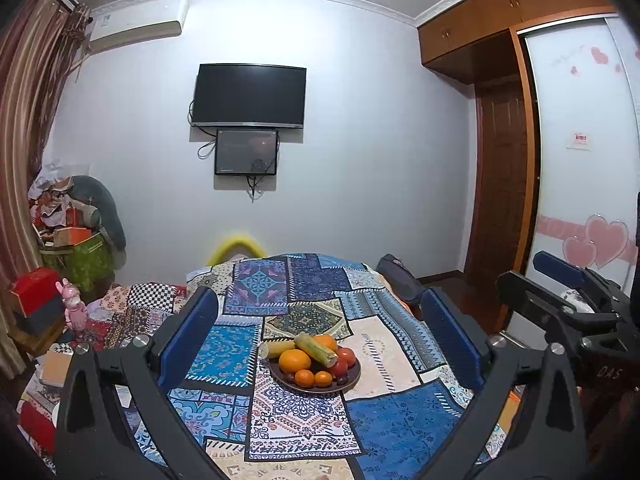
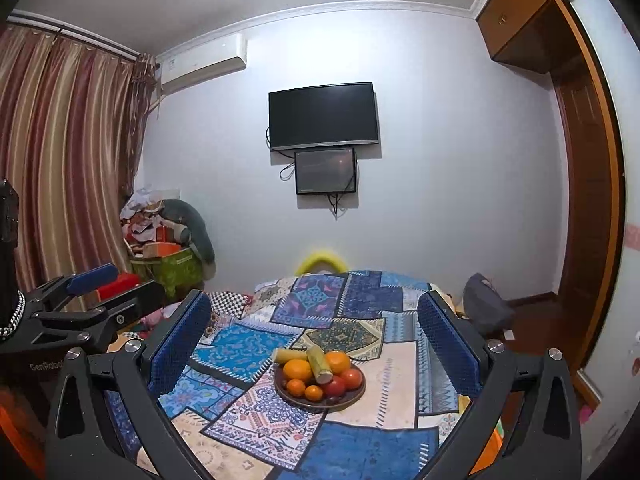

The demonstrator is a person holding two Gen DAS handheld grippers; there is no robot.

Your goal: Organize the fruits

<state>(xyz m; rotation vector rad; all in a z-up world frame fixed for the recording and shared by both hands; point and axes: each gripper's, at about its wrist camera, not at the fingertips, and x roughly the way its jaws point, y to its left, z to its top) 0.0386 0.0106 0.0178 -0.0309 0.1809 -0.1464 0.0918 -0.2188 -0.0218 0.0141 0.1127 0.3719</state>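
Observation:
A dark round plate [image 1: 352,382] [image 2: 358,394] stands on the patchwork-covered table [image 1: 392,352] [image 2: 392,364]. It holds large oranges [image 1: 295,361] [image 2: 297,369], small tangerines [image 1: 304,378] [image 2: 296,387], red tomatoes [image 1: 346,356] [image 2: 352,378] and two yellow-green corn pieces [image 1: 316,349] [image 2: 318,363]. My left gripper [image 1: 320,312] is open and empty, held above the table short of the plate. My right gripper [image 2: 316,316] is open and empty, likewise short of the plate. Each gripper shows at the edge of the other's view: the right one [image 1: 568,300], the left one [image 2: 92,300].
Boxes, a pink toy [image 1: 75,306] and a green bin [image 1: 80,260] are piled left of the table. A yellow chair back [image 1: 236,246] stands at the far edge. A dark bag [image 2: 486,304] lies right. A TV [image 1: 250,96] hangs on the wall.

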